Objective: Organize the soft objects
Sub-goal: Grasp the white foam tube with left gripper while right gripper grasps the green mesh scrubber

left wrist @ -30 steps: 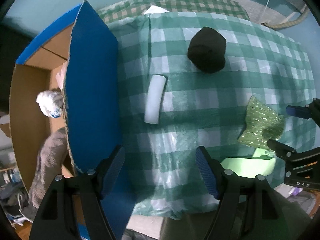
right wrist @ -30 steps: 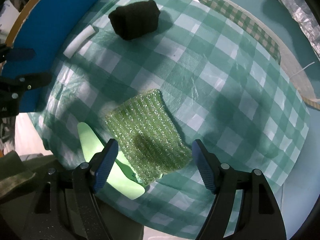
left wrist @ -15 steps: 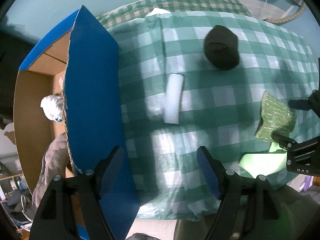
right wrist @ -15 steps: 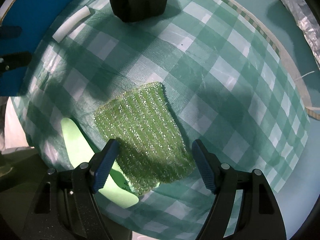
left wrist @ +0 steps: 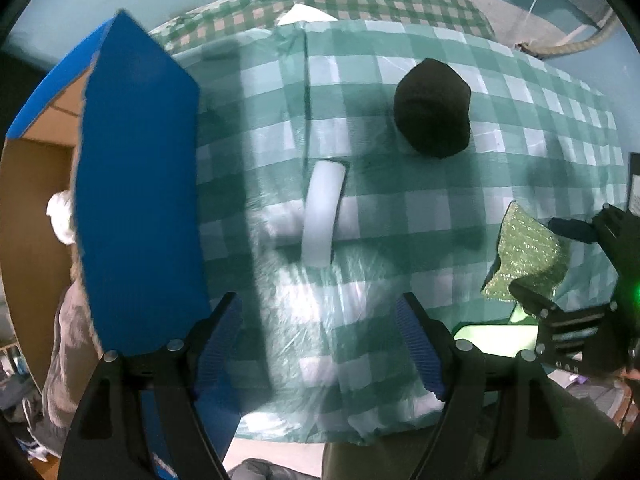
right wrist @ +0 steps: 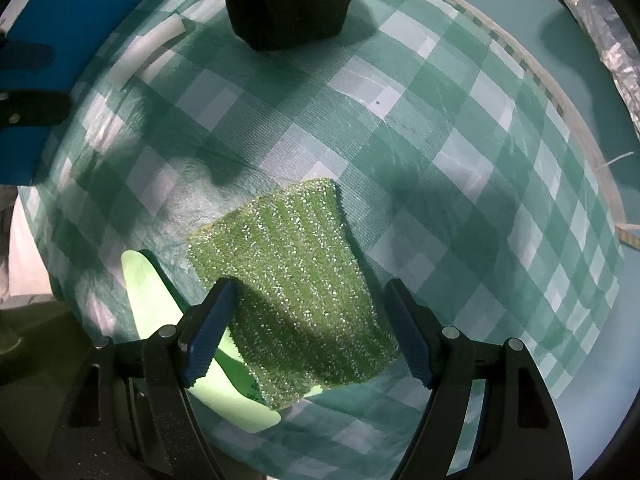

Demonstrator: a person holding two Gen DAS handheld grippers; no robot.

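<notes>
A green sparkly scouring cloth [right wrist: 292,280] lies flat near the table's front edge, partly over a pale green sheet [right wrist: 160,320]. My right gripper [right wrist: 310,286] hangs open just above it, a finger on each side, the pads not pressing. In the left wrist view a white foam strip [left wrist: 322,212] lies ahead of my left gripper [left wrist: 318,304]. Its jaws are opening and nothing is between them. A black soft lump [left wrist: 432,110] sits farther back. The right gripper [left wrist: 552,264] shows there over the green cloth [left wrist: 524,240].
A blue-sided cardboard box [left wrist: 136,200] stands against the table's left side, holding a white crumpled thing [left wrist: 60,216] and a grey cloth [left wrist: 64,340]. A green checked tablecloth [left wrist: 400,240] covers the table, whose front edge is right under both grippers.
The right gripper has sunk toward the green cloth, which now fills more of the gap between its fingers. The left gripper's fingers stand a little wider apart.
</notes>
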